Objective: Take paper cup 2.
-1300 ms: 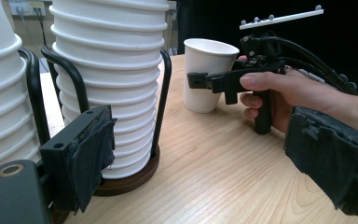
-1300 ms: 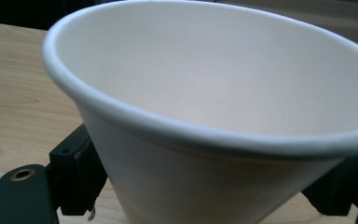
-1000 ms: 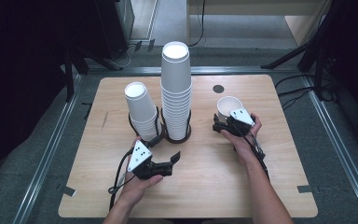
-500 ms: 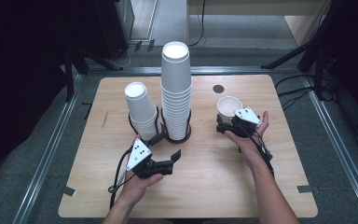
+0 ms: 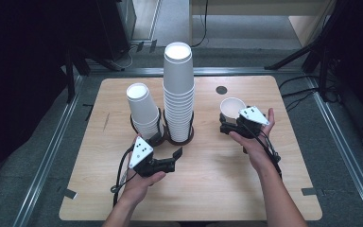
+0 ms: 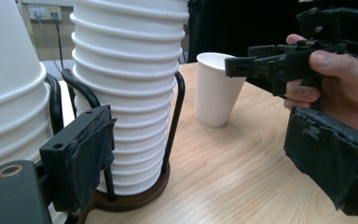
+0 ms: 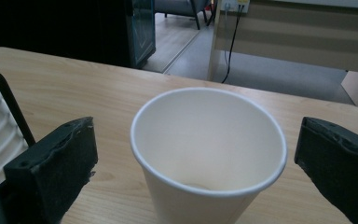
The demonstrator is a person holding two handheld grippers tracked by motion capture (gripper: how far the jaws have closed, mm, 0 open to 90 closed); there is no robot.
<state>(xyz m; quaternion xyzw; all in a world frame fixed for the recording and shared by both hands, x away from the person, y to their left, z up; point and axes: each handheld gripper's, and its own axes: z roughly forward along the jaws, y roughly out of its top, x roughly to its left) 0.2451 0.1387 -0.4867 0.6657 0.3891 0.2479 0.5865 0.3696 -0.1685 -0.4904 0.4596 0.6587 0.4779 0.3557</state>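
A single white paper cup point(image 5: 232, 109) point(image 7: 209, 154) point(image 6: 216, 88) stands upright on the wooden table point(image 5: 208, 189). My right gripper point(image 5: 227, 123) point(image 7: 196, 161) is open just behind it; the jaws stand wide on either side of the rim without touching it. A tall stack of cups point(image 5: 178, 90) point(image 6: 130, 84) and a short stack point(image 5: 142, 109) point(image 6: 9, 93) sit in black wire holders. My left gripper point(image 5: 174, 160) point(image 6: 209, 158) is open and holds nothing, low in front of the tall stack. The right gripper point(image 6: 270, 65) also shows in the left gripper view.
A small black round mark point(image 5: 221, 90) lies on the table behind the single cup. Metal rails point(image 5: 345, 137) run along the floor on both sides. Cables point(image 5: 302, 90) and dark stands are at the back right.
My right hand has risen and drawn back a little to the right, away from the single cup, which stays standing. The left hand has kept still.
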